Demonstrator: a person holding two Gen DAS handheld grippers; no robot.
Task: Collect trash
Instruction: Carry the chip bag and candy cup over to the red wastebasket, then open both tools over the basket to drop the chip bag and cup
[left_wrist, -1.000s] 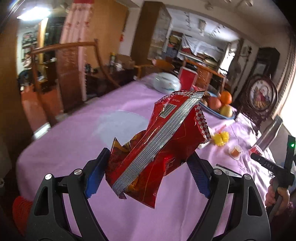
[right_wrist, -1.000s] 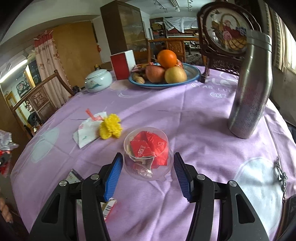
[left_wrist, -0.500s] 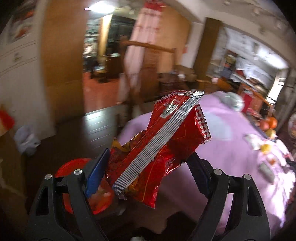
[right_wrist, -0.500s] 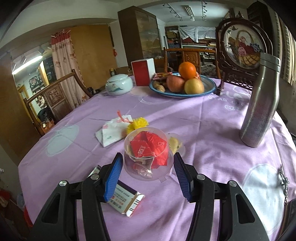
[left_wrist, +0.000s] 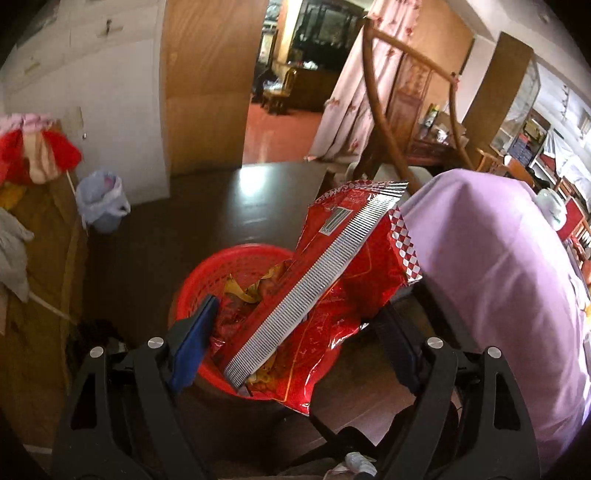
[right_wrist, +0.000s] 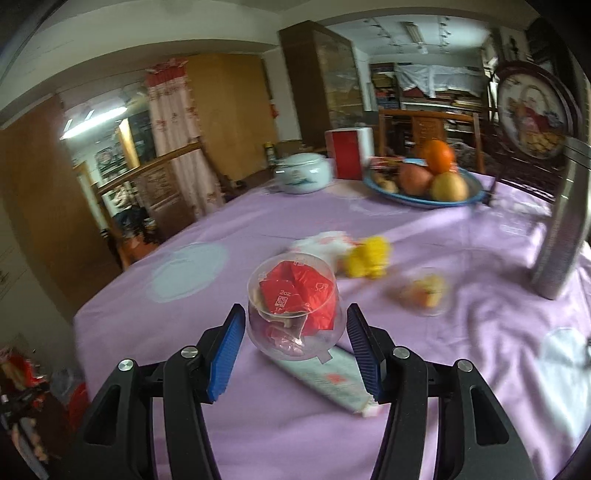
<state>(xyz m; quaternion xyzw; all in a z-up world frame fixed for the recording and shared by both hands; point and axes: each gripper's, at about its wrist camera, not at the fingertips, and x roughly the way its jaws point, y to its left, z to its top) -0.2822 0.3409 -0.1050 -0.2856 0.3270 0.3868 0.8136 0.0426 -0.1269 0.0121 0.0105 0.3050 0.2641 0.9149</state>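
One snack bag (left_wrist: 332, 295), long axis diagonal, upper-right.

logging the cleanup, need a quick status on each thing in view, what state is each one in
left gripper: shut on the snack bag
snack bag: crumpled, torn open, held above the bin
bin: open, holds peels and wrappers
right gripper: shut on the cup
cup: upside down, red wrappers inside, held over the table
flask: upright on the table

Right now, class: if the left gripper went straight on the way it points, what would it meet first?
Probably the red basket below: the left gripper, holding the red bag, points down into it. Depth is unclear.
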